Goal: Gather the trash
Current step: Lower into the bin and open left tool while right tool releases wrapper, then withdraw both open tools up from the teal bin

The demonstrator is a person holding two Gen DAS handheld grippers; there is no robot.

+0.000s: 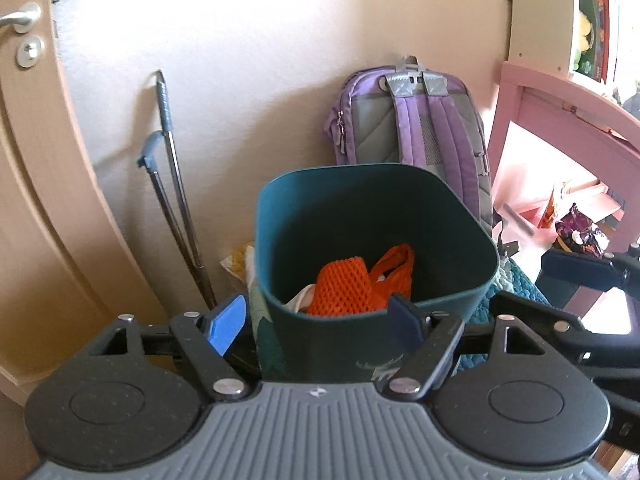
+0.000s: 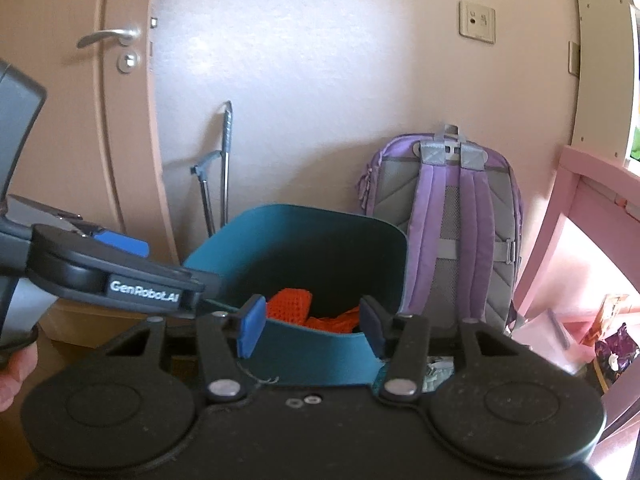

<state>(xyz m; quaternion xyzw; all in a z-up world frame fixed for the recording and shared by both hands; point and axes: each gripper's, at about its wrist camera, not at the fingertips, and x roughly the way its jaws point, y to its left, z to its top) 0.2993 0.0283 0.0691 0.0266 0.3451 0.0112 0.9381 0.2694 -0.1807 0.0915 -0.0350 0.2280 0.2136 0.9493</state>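
Already holding orange mesh netting [image 1: 344, 288], the teal plastic bin [image 1: 376, 216] at frame centre; left gripper [image 1: 316, 320] and right gripper [image 2: 312, 326] fingers wide, empty. Crumpled yellow wrapper [image 1: 240, 260] left of bin, seemingly uncollected.

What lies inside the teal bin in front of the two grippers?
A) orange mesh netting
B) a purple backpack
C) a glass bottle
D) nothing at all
A: orange mesh netting lies at the bottom of the teal bin, and the purple backpack stands behind it against the wall.

"GenRobot.AI" in white on the black left gripper [image 2: 120, 248], right-wrist view.
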